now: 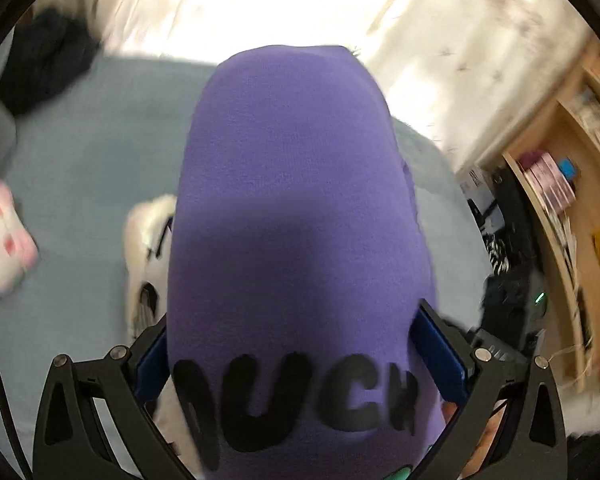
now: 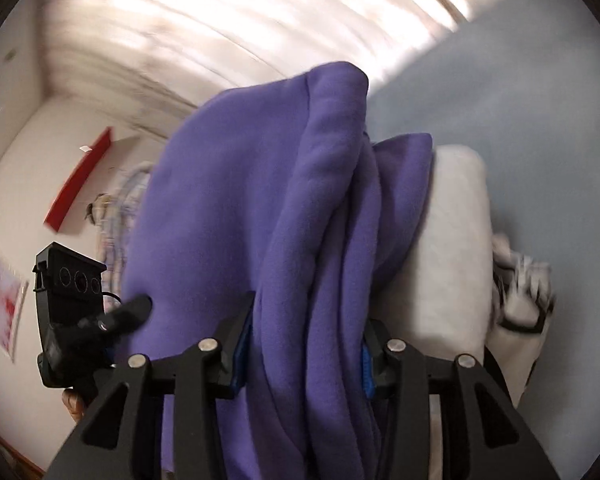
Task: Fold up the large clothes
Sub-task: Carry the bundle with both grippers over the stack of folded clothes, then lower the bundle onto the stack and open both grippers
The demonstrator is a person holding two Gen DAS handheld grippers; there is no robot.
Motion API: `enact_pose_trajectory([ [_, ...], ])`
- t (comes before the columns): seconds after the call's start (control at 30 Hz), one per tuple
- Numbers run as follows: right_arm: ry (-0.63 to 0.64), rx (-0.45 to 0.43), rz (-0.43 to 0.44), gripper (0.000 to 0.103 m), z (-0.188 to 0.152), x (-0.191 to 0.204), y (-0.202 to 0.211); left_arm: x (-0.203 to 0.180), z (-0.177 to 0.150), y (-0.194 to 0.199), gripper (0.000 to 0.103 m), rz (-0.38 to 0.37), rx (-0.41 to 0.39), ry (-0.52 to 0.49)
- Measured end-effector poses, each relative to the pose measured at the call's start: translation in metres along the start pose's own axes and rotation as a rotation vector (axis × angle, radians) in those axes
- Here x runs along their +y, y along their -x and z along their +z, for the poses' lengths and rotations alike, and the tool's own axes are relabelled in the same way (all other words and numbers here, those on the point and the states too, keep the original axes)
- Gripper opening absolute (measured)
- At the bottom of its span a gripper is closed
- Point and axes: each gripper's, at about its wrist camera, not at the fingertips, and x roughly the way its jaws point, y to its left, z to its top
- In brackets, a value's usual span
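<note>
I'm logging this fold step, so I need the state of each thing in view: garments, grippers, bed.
Purple sweatshirt: lifted, bunched, held at both grippers.
Left gripper: shut on the sweatshirt.
Right gripper: shut on thick purple folds.
White garment: lying folded on the bed.
Bed: covered by a smooth blue sheet.
Dark clothes: heaped at the bed's far corner.

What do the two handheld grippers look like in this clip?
Both the left gripper and the right gripper have matte black linkage fingers with triangular cut-outs, silver pivot bolts and blue pads. No sleeves are visible.
</note>
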Motion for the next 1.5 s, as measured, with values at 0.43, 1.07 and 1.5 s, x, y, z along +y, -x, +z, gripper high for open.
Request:
enact_pose_trajectory([
  [0.43, 0.049, 0.012, -0.105, 0.061, -0.009, 0.012, 0.002, 0.007, -0.019, 0.0, 0.103, -0.058, -0.042, 0.024],
  [1.07, 0.114, 0.029, -0.17, 0.07, -0.027, 0.031, 0.057, -0.053, -0.041, 0.043, 0.103, 0.11, -0.123, -0.077],
  [1.5, 0.212, -0.023, -0.257, 0.07, -0.032, 0.052, 0.065, -0.081, -0.06, 0.067, 0.103, 0.17, -0.165, -0.16],
])
